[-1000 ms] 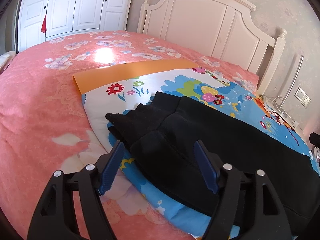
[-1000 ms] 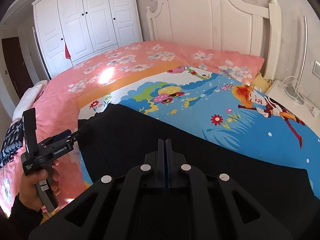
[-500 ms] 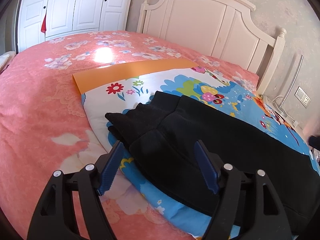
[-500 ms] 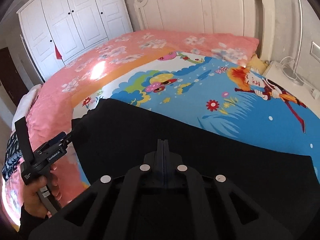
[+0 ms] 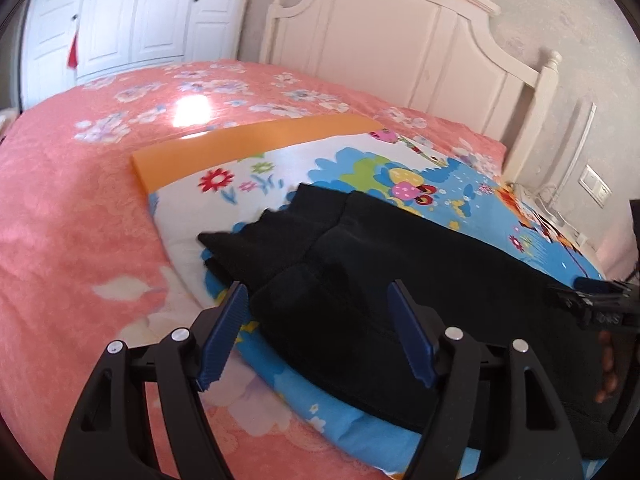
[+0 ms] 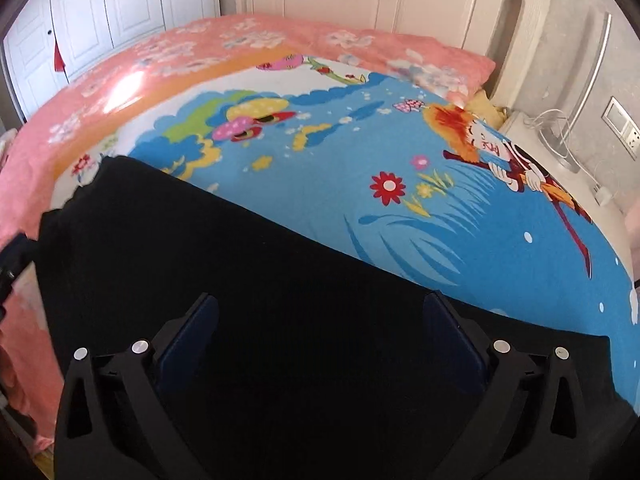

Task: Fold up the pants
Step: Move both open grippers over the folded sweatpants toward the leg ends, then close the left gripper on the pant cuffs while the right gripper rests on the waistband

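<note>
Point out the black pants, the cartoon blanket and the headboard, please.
black pants (image 5: 360, 264), left wrist view: bunched end of the fabric.
cartoon blanket (image 6: 400, 188), right wrist view: red flower on the blue print.
headboard (image 5: 384, 60), left wrist view: centre panel.

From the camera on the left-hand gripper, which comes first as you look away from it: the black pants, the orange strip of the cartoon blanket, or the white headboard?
Nearest first, from the left gripper:
1. Black pants, lying right between and ahead of its open fingers.
2. Orange strip, farther up the bed, slightly left.
3. White headboard, at the far end of the bed, upper right.
</note>
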The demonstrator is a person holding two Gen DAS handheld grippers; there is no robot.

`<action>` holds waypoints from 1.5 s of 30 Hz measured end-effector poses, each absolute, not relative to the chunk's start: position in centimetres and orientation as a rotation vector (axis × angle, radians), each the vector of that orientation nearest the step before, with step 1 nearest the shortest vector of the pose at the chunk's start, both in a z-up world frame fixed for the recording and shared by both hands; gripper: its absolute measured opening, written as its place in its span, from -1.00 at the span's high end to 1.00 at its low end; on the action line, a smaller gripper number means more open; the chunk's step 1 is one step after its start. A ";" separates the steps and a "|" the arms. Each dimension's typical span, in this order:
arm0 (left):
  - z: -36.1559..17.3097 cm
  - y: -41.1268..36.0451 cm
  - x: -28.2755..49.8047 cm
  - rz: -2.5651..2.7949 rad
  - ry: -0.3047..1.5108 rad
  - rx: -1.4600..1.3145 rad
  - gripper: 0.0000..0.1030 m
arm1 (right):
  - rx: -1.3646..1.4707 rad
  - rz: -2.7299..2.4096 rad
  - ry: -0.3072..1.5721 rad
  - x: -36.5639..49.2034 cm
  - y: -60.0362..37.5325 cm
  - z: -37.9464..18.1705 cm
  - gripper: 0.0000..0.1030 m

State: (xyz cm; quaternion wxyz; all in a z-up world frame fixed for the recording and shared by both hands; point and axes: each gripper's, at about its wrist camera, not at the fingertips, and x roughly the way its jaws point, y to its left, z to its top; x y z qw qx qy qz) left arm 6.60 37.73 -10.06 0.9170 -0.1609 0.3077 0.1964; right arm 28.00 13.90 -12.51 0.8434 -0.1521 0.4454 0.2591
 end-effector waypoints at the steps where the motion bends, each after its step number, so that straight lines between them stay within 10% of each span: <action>1: -9.6 37.3 7.3 0.375 0.639 -0.278 -0.30 | -0.333 0.538 0.958 28.3 14.0 -13.2 -0.92; 9: -11.4 41.0 17.7 0.234 0.894 -0.161 0.43 | -0.362 0.508 0.925 27.2 14.4 -13.7 -0.92; 13: -12.7 43.7 20.6 0.277 0.950 -0.150 -0.09 | -0.365 0.506 0.924 27.0 14.4 -13.6 -0.92; 19: -9.3 44.6 14.8 0.318 0.772 -0.320 0.17 | -0.329 0.602 0.881 25.9 15.3 -12.1 -0.85; 23: -10.2 47.3 8.2 0.393 0.705 -0.554 0.17 | -0.400 0.626 0.888 26.0 16.8 -12.7 0.72; 33: -12.5 49.1 -0.4 0.343 0.602 -0.785 0.17 | -0.370 0.611 0.885 26.8 16.4 -12.3 0.91; 38: -12.2 48.0 0.6 0.307 0.582 -0.789 0.17 | -0.205 0.594 0.596 22.5 14.7 -5.5 0.84; 40: -12.5 47.7 0.8 0.302 0.586 -0.783 0.16 | -0.211 0.657 0.625 23.3 15.7 -6.1 -0.52; 45: -12.5 47.3 1.6 0.272 0.576 -0.800 0.13 | -0.005 0.722 0.696 24.3 14.7 -4.1 -0.92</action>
